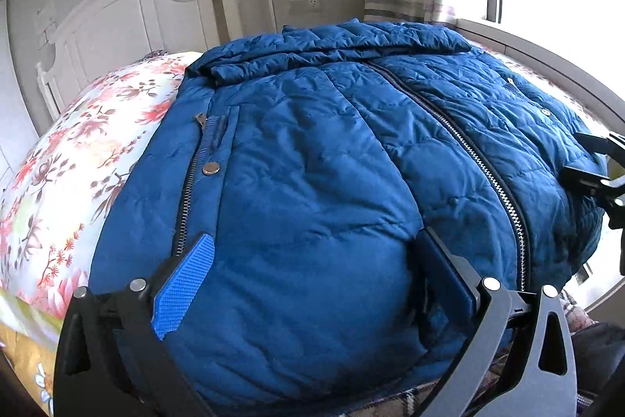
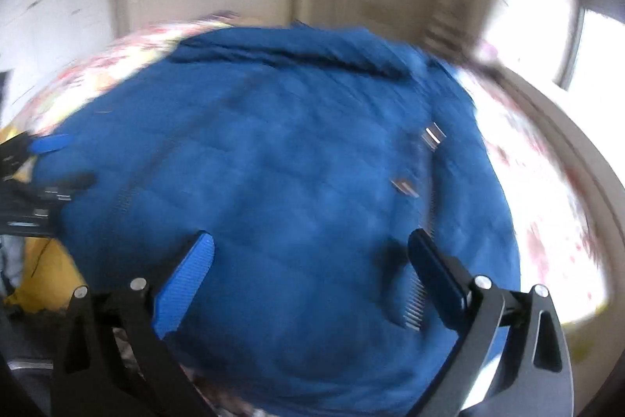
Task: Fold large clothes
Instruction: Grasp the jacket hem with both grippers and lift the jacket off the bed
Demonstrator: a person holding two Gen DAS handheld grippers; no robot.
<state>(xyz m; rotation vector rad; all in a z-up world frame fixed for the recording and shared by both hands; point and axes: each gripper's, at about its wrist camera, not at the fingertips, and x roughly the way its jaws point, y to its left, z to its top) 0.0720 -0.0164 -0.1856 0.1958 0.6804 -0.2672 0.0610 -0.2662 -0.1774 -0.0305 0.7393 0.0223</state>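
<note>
With the jacket (image 1: 332, 182) lying zipped and flat on the bed (image 1: 78, 151), both the left gripper (image 1: 316, 253) and right gripper (image 2: 312, 253) hover spread wide and empty over its near hem, so each should pinch one hem corner evenly before folding.

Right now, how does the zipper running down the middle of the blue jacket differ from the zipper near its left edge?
The middle zipper is closed and runs most of the jacket front, slanting toward the hem. The left-edge zipper is shorter, with its pull lying loose at the top and a round metal snap beside it; no snap sits beside the middle one. Both have silvery metal teeth on dark tape.
</note>
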